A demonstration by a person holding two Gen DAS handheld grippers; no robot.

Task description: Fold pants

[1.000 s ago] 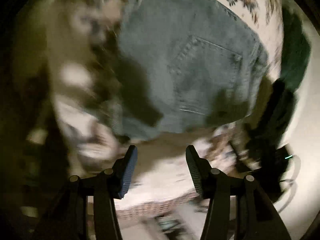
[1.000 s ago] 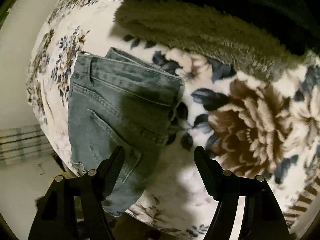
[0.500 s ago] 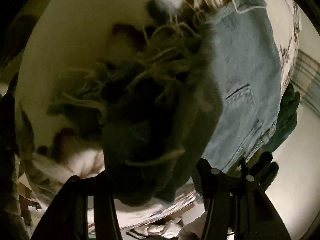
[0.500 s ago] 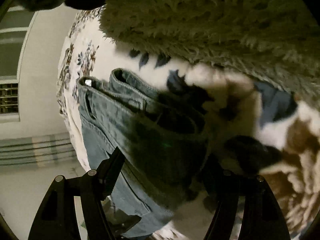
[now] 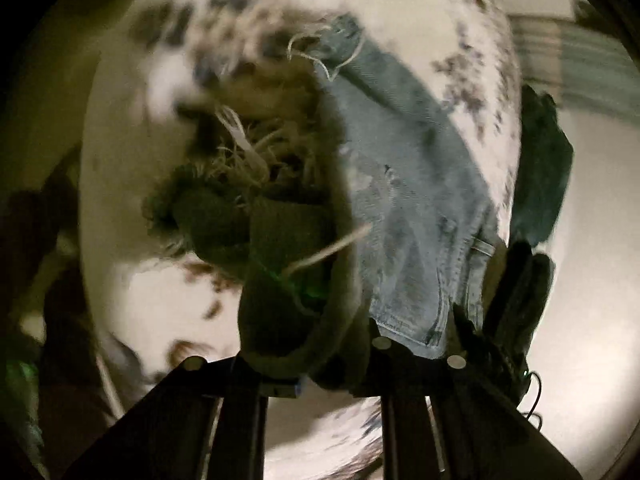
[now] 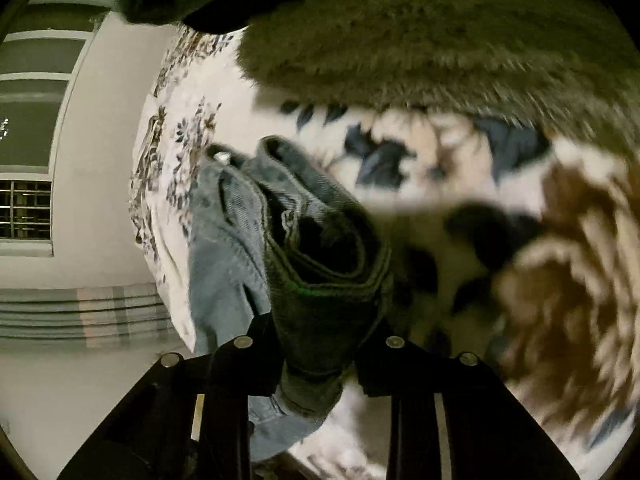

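The pants are light blue jeans [image 5: 404,184] lying folded on a floral blanket. In the left wrist view my left gripper [image 5: 316,360] is shut on the frayed hem end of the jeans, a dark bunch of denim with loose threads that fills the space between the jaws. In the right wrist view my right gripper [image 6: 316,356] is shut on the waistband end of the jeans [image 6: 320,272], which is lifted and bunched; the button [image 6: 221,156] shows at its far corner. Both pairs of fingertips are hidden by cloth.
The floral blanket [image 6: 540,240] covers the bed. An olive fuzzy throw [image 6: 420,48] lies across the far side. Dark green clothing [image 5: 540,168] hangs at the bed edge beside the jeans. A wall with a window [image 6: 28,200] stands at the left.
One second ago both grippers were open above the flat folded jeans. They have since closed on the cloth, and the gripped ends are lifted off the blanket toward the cameras.
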